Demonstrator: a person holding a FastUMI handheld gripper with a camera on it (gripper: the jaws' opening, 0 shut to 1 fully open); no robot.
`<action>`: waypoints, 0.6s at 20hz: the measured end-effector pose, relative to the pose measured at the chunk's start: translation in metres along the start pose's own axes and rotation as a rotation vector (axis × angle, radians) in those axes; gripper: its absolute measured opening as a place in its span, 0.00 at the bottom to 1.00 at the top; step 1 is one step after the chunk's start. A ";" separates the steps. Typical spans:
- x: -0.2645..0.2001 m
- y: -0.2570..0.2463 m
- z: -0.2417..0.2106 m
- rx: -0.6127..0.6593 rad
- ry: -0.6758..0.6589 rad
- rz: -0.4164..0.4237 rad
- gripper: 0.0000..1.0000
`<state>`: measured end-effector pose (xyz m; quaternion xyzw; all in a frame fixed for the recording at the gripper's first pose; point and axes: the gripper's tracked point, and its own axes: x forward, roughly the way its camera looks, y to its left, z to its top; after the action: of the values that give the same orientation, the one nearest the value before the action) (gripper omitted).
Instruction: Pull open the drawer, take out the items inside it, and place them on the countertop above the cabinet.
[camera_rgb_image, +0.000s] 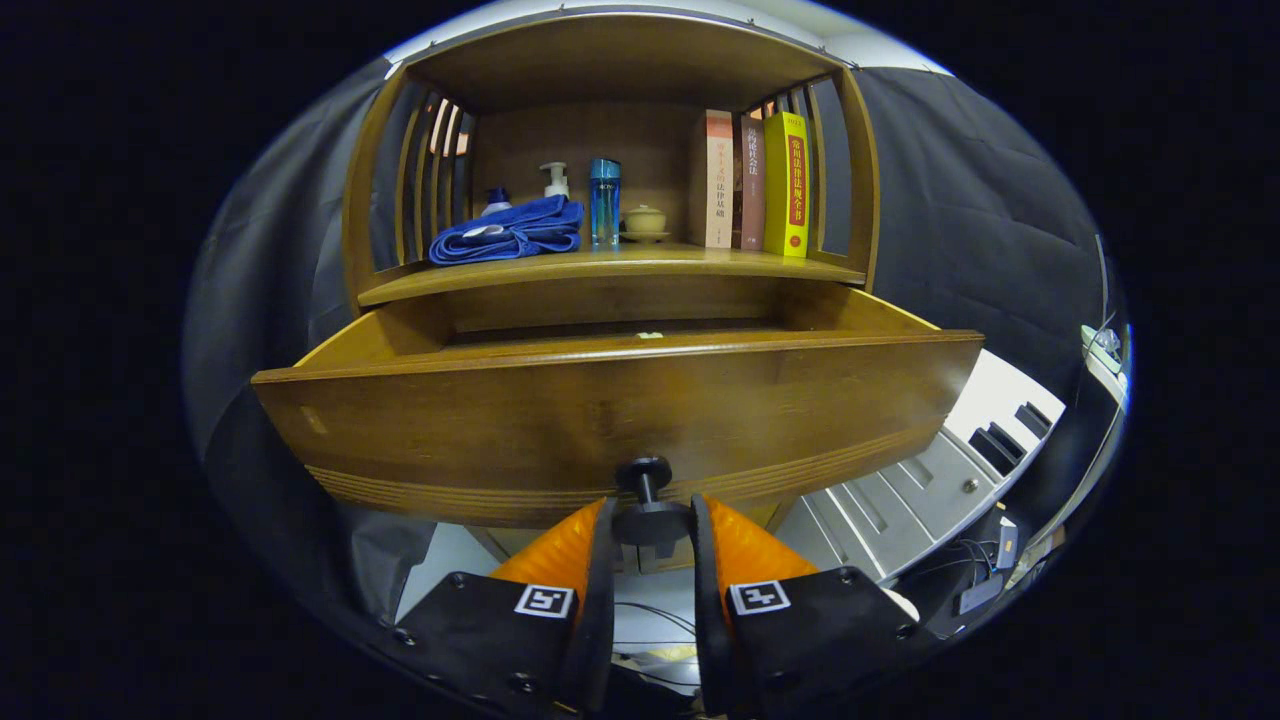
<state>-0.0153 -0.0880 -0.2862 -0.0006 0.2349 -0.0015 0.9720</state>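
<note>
The wooden drawer (620, 410) stands pulled out from the cabinet, its front panel close ahead of me. A black knob (648, 510) sticks out from the lower middle of that panel. My gripper (650, 525) has its two orange fingers (560, 550) pressed on either side of the knob. The drawer's inside is hidden behind the front panel; only a small pale item (650, 335) peeks over its top edge. Above the drawer lies the countertop (610, 265) of the cabinet.
On the countertop sit a folded blue towel (510, 232), two pump bottles (555, 180), a blue tumbler (604, 203), a small lidded cup (645, 221) and three upright books (755, 182). A grey metal cabinet (930, 480) stands low to the right.
</note>
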 end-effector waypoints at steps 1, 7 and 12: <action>-0.002 -0.001 -0.001 -0.002 0.007 0.000 0.43; -0.016 -0.004 -0.008 -0.004 0.040 0.000 0.43; -0.031 -0.007 -0.015 -0.025 0.059 0.001 0.43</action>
<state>-0.0500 -0.0954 -0.2852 -0.0127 0.2632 0.0018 0.9646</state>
